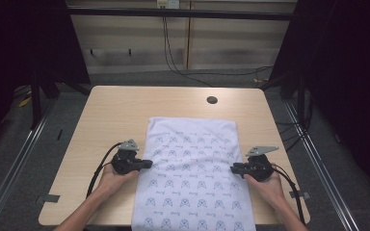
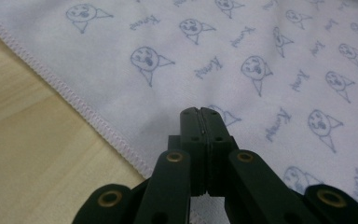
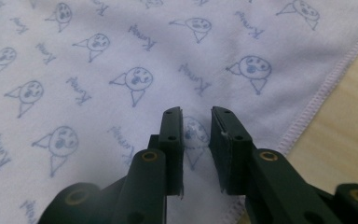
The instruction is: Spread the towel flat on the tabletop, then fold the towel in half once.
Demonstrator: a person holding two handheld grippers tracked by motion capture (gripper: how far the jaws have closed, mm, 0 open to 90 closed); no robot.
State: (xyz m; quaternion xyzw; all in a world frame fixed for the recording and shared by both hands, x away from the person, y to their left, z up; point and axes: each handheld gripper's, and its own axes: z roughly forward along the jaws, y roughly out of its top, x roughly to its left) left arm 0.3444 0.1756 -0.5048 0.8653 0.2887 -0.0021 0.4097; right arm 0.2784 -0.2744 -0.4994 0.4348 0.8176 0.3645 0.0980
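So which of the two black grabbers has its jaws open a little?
The right black gripper: a gap shows between its jaws above the white printed cloth. The left black gripper has its jaws pressed together.

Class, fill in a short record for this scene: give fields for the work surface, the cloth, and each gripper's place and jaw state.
surface: wooden table, with a dark round hole near its far edge
cloth: white printed cloth lying flat, near end hanging over the table's front edge
left gripper: at the cloth's left edge, jaws closed, nothing between them
right gripper: at the cloth's right edge, jaws slightly apart above the cloth
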